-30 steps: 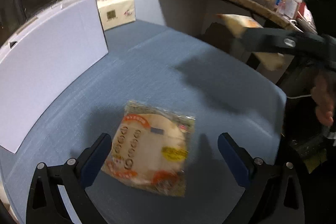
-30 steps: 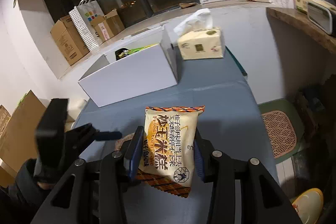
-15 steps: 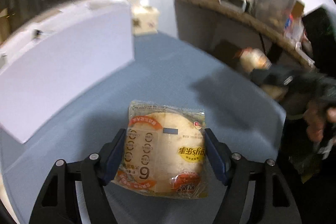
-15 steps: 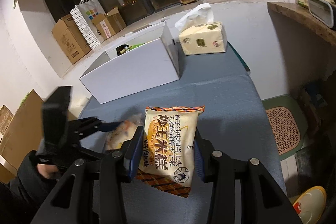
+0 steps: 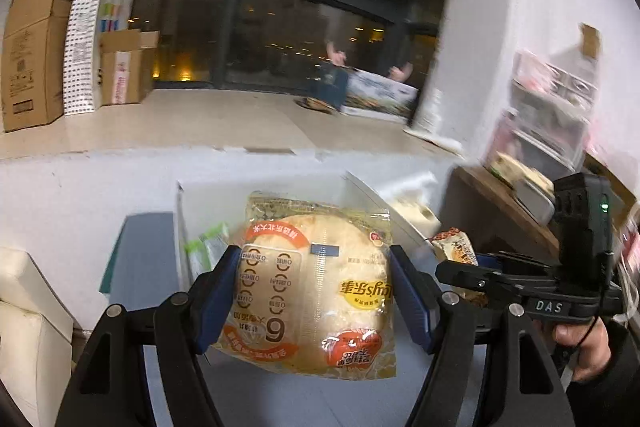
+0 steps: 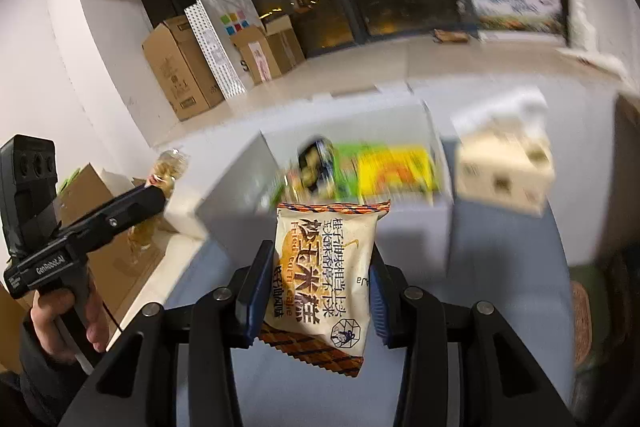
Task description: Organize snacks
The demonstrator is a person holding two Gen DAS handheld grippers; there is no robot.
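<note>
My left gripper (image 5: pixel 312 291) is shut on a round flatbread packet (image 5: pixel 316 283) with orange print, held in the air in front of the open white box (image 5: pixel 264 183). My right gripper (image 6: pixel 316 279) is shut on a cream fried-corn snack bag (image 6: pixel 324 275) with an orange striped edge, also raised, before the same white box (image 6: pixel 408 227). Green and yellow snack packs (image 6: pixel 384 167) lie inside the box. The right gripper with its bag (image 5: pixel 456 247) shows at the right of the left wrist view. The left gripper (image 6: pixel 132 203) shows at the left of the right wrist view.
A tissue box (image 6: pixel 504 167) stands right of the white box on the blue table (image 6: pixel 508 267). Cardboard boxes (image 6: pixel 180 67) and a paper bag (image 6: pixel 220 39) stand on the sill by the dark window. A wooden shelf (image 5: pixel 504 199) is at the right.
My left gripper closed on the flatbread packet and lifted it off the table toward the white box. My right gripper, still holding the snack bag, rose and moved closer to the box.
</note>
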